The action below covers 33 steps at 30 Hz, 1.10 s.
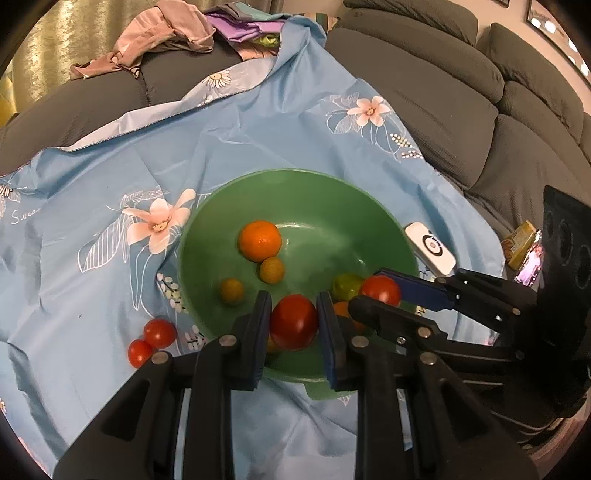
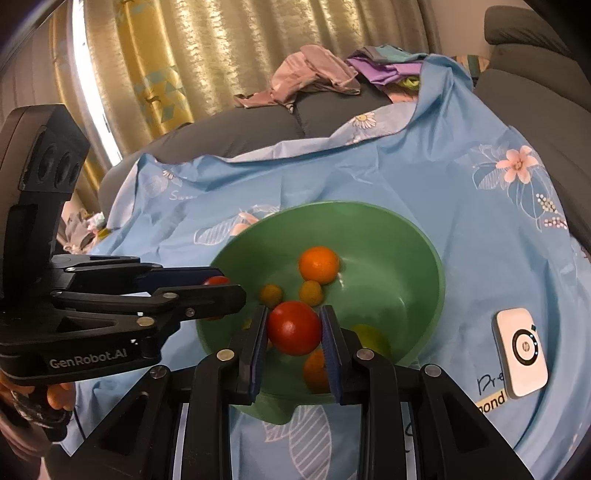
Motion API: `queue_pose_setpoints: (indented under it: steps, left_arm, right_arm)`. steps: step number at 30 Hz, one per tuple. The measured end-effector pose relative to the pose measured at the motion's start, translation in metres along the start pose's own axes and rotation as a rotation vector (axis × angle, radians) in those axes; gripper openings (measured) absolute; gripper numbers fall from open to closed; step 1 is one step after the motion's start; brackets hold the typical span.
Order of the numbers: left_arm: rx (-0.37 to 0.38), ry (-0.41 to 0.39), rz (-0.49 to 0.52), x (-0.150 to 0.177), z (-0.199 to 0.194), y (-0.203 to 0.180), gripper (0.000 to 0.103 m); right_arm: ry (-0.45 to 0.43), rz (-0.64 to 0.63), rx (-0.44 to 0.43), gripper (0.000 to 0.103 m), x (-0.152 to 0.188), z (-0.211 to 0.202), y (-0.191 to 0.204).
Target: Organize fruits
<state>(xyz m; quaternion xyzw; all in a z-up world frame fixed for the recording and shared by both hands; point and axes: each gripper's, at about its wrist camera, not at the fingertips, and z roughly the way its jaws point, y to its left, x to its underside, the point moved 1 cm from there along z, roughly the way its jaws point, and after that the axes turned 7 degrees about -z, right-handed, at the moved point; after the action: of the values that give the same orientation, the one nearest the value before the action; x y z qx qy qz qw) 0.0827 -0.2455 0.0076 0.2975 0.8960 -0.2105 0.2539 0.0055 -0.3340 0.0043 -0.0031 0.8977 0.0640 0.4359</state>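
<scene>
A green bowl (image 1: 303, 199) sits on a blue flowered cloth (image 1: 110, 177). It holds an orange (image 1: 259, 240), two small yellow-green fruits (image 1: 272, 270) and a green fruit (image 1: 345, 286). My left gripper (image 1: 293, 325) is shut on a red tomato (image 1: 293, 322) over the bowl's near rim. My right gripper (image 2: 294, 328) is shut on another red tomato (image 2: 294, 328) above the bowl (image 2: 406, 236); it shows in the left wrist view (image 1: 380, 291) too. Two small red tomatoes (image 1: 151, 341) lie on the cloth left of the bowl.
A white HP device (image 2: 521, 354) lies on the cloth right of the bowl. A grey sofa (image 1: 461, 92) runs behind, with a heap of clothes (image 1: 177, 33) on it. A gold curtain (image 2: 166, 66) hangs at the back. A yellow packet (image 1: 519, 243) sits at the right.
</scene>
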Motion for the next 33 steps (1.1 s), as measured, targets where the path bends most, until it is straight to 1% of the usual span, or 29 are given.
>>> queue_pose_setpoints:
  steps: [4,9,11,12,14,16,18,20,25,27,31,33]
  left_arm:
    - [-0.029,0.011,0.002,0.003,0.007,0.001,0.025]
    - [-0.057,0.005,-0.005,0.006,0.005,0.004,0.043]
    - [-0.074,-0.001,-0.019,0.007,0.002,0.008,0.055]
    - [-0.076,-0.004,-0.026,0.008,0.000,0.010,0.057]
    - [-0.077,-0.011,-0.043,0.012,-0.007,0.014,0.070]
    - [-0.091,-0.015,-0.054,0.020,-0.014,0.018,0.077]
    - [-0.111,-0.014,-0.064,0.031,-0.022,0.023,0.079]
    - [-0.142,-0.015,-0.093,0.045,-0.032,0.032,0.083]
    - [-0.215,-0.015,-0.168,0.078,-0.058,0.055,0.085]
    - [-0.242,-0.018,-0.217,0.093,-0.072,0.067,0.086]
    - [-0.259,-0.037,-0.285,0.116,-0.093,0.081,0.087]
    - [-0.264,-0.040,-0.299,0.125,-0.100,0.084,0.087]
  right_arm:
    - [0.020,0.011,0.003,0.030,0.002,0.004,-0.002]
    - [0.030,0.023,0.010,0.030,0.004,0.006,-0.004]
    - [0.031,0.025,0.014,0.030,0.004,0.004,-0.004]
    - [0.030,0.028,0.015,0.030,0.004,0.003,-0.004]
    - [0.030,0.032,0.016,0.030,0.003,0.001,-0.004]
    - [0.030,0.031,0.016,0.030,0.004,0.000,-0.002]
    - [0.032,0.031,0.008,0.030,0.005,-0.002,0.001]
    - [0.034,0.027,-0.001,0.030,0.006,-0.006,0.007]
    - [0.035,-0.010,-0.022,0.031,0.008,-0.013,0.028]
    - [0.038,-0.029,-0.035,0.031,0.010,-0.016,0.037]
    - [0.043,-0.070,-0.054,0.031,0.012,-0.022,0.057]
    - [0.045,-0.094,-0.062,0.031,0.014,-0.026,0.068]
